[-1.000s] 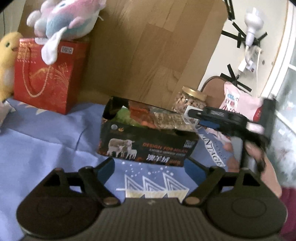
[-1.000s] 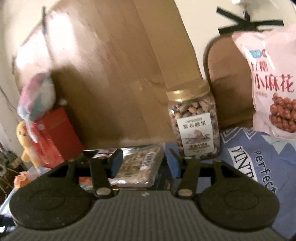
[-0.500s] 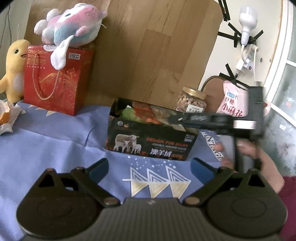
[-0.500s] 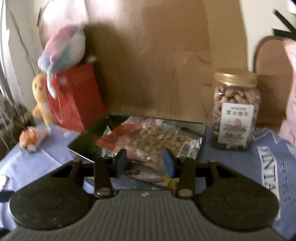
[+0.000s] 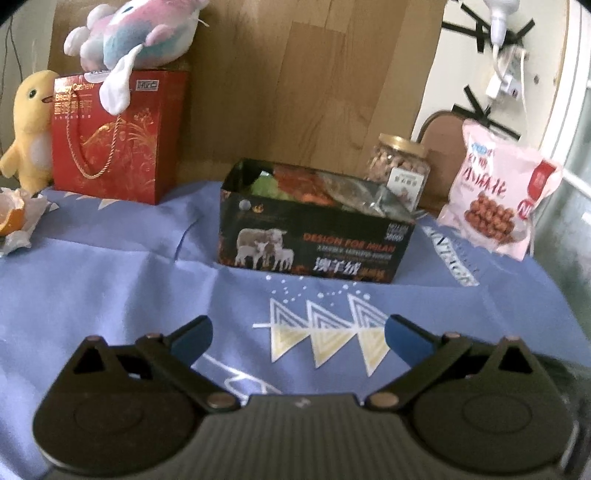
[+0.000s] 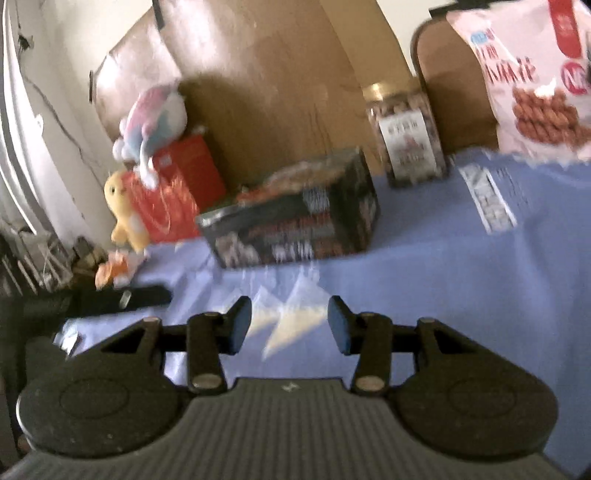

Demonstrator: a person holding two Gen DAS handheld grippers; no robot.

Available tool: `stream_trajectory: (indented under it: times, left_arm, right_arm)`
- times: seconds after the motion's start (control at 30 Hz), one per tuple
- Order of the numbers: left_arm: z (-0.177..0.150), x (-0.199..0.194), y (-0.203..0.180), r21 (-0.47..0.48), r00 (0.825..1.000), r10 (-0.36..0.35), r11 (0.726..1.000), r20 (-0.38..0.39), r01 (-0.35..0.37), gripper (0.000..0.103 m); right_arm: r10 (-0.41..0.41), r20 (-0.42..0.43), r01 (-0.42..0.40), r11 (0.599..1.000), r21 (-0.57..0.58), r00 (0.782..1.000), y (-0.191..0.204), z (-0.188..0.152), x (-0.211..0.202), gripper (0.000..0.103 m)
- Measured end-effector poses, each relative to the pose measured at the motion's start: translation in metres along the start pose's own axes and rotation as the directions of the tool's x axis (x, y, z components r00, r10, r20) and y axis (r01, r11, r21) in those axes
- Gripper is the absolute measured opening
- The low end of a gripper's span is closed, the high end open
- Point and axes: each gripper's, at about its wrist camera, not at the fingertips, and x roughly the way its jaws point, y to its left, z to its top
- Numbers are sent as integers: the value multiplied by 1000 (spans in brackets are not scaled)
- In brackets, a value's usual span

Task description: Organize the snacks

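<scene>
A black open-topped box (image 5: 314,243) with sheep printed on its side stands mid-table on the blue cloth, with several snack packets (image 5: 325,188) in it. Right of the box stand a gold-lidded nut jar (image 5: 400,166) and a pink snack bag (image 5: 495,188). My left gripper (image 5: 295,326) hovers over the cloth in front of the box, jaws wide and still opening, with nothing between them. My right gripper (image 6: 289,314) is also well short of the box (image 6: 295,221), jaws partway apart, opening slightly and empty. The right wrist view is blurred; the jar (image 6: 406,129) and bag (image 6: 532,81) show at upper right.
A red gift bag (image 5: 114,136) with a pink-and-blue plush (image 5: 136,33) on top stands back left, beside a yellow duck plush (image 5: 31,125). Orange peel on tissue (image 5: 14,214) lies at the left edge. A wooden board (image 5: 295,74) leans behind. A dark flat object (image 6: 125,297) lies at left.
The right gripper has pulled back from over the box and has left the left wrist view. The left jaws have spread wider and that gripper has backed off a little.
</scene>
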Motion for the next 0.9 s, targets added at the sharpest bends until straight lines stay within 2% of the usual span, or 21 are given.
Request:
stream_trajectory:
  times: [0.13, 0.23, 0.37, 0.6, 0.73, 0.9]
  left_arm:
    - [-4, 1, -3, 16, 999, 43, 999, -4, -43, 103]
    - [-7, 0, -2, 25, 997, 71, 997, -8, -71, 103]
    - [-11, -1, -2, 34, 994, 109, 993, 1, -109, 103]
    - [-17, 1, -2, 45, 989, 149, 988, 13, -149, 103]
    - [-17, 3, 1, 44, 987, 157, 987, 14, -158, 103]
    - [-18, 2, 0, 57, 980, 192, 979, 51, -195, 103]
  right_arm:
    - [-3, -2, 2, 999, -32, 1000, 8, -6, -2, 51]
    - [10, 15, -10, 1000, -1, 1000, 10, -7, -3, 61]
    - [6, 24, -7, 1000, 9, 1000, 15, -16, -7, 63]
    - [-21, 69, 23, 1000, -22, 997, 27, -23, -12, 73]
    - [-35, 104, 38, 999, -34, 994, 29, -23, -16, 74]
    - [-47, 125, 53, 998, -44, 991, 31, -23, -17, 76]
